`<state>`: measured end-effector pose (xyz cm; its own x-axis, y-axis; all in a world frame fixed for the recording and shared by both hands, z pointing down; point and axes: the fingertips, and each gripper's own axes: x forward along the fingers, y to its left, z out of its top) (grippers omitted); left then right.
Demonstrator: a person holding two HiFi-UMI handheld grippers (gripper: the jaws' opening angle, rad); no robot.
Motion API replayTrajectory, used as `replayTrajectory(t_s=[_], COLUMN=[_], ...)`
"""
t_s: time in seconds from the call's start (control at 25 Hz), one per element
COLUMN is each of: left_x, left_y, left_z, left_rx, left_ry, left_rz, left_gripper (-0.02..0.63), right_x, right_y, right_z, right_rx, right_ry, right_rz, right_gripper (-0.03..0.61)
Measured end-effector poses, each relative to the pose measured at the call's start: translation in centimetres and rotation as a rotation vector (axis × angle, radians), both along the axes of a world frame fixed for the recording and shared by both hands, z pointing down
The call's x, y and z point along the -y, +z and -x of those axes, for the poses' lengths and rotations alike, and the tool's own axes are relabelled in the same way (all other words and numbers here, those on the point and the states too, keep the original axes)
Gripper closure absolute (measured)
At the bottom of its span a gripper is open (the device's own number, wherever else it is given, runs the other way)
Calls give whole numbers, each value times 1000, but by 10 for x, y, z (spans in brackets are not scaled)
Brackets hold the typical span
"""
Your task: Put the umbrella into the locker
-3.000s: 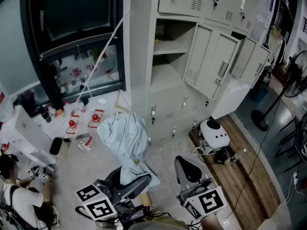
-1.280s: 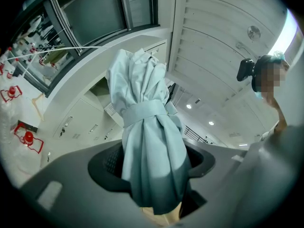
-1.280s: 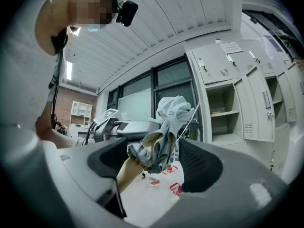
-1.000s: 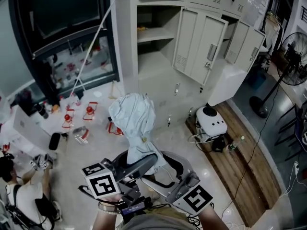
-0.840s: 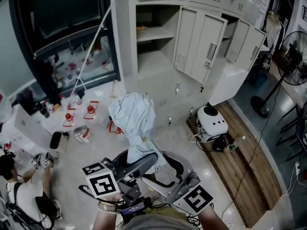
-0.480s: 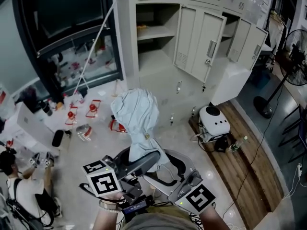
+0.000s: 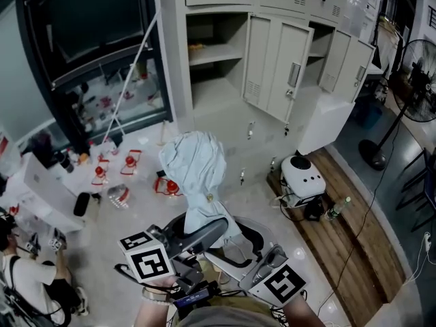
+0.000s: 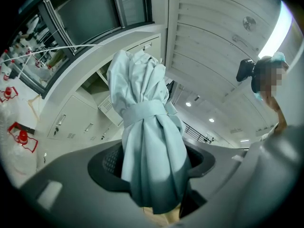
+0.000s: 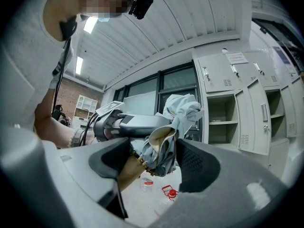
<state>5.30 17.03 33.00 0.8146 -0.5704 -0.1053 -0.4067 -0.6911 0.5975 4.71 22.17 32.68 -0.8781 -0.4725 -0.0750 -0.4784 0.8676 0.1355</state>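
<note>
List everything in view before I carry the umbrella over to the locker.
umbrella: one, pale blue, folded, at centre
lockers: one bank, pale grey, ahead, several doors open
fan: one, black, far right
domed appliance: one, white, right of the umbrella
small items: several, red, left of the umbrella
bystander: one, white shirt, lower left corner
left gripper: one, grey, jaws clamped on the umbrella
right gripper: one, grey, jaws have just been closing on the umbrella's lower end
</note>
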Motion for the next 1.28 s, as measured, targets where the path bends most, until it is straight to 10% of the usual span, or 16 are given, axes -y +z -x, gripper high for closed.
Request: replayTrajectory(t_s=[1.28], left_x=[176], left_y=[3], left_z=[20], left_rx=[-29], left_ry=[90], left_rz=[29], left_gripper=[302], right_x=[177], right_y=[4], right_z=[25], right_rx=[-23], right_ry=[97], right_rz=[38], right_gripper=[272])
